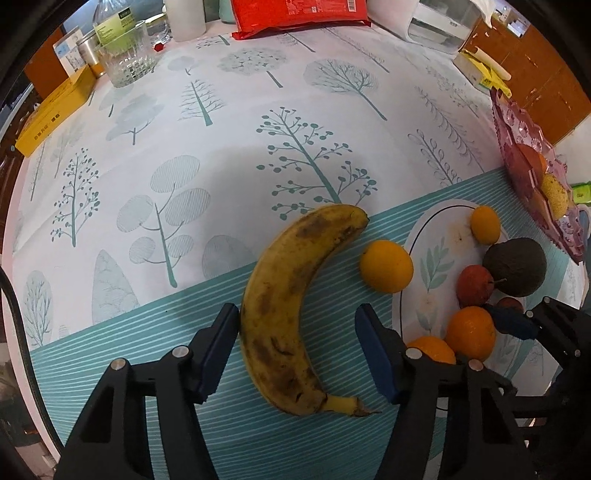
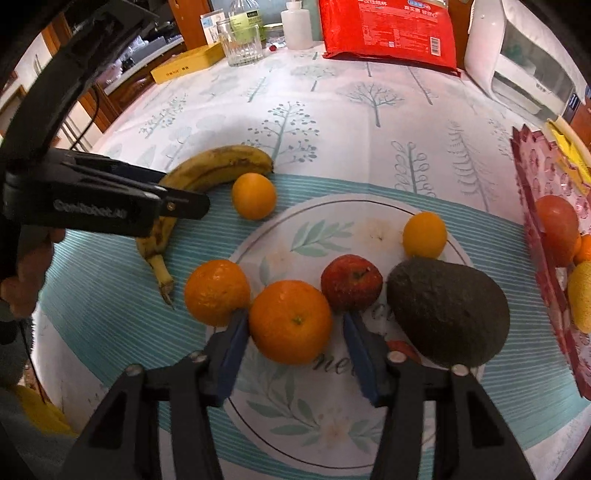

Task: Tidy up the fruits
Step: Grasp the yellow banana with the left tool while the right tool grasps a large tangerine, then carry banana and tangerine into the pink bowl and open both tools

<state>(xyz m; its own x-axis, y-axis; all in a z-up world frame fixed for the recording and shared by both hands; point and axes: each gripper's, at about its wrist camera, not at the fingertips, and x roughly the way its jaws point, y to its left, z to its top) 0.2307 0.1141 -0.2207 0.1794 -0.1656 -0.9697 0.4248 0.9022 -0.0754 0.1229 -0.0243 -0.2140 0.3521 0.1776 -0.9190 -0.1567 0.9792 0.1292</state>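
Note:
A spotted banana (image 1: 291, 302) lies on the tablecloth between the open jaws of my left gripper (image 1: 297, 321); the left pad touches its side. It also shows in the right wrist view (image 2: 207, 173). My right gripper (image 2: 293, 325) is open around a large orange (image 2: 290, 320). Beside it lie another orange (image 2: 217, 291), a red apple (image 2: 351, 282), a dark avocado (image 2: 448, 310) and two small oranges (image 2: 254, 195) (image 2: 424, 234). A pink fruit tray (image 2: 543, 258) holding several fruits stands at the right.
At the table's far edge stand a red bag (image 2: 388, 29), a glass (image 2: 242, 44), a yellow box (image 2: 188, 64), a white bottle (image 2: 297, 24) and a white appliance (image 2: 517, 62). The left gripper's body (image 2: 103, 199) crosses the right wrist view.

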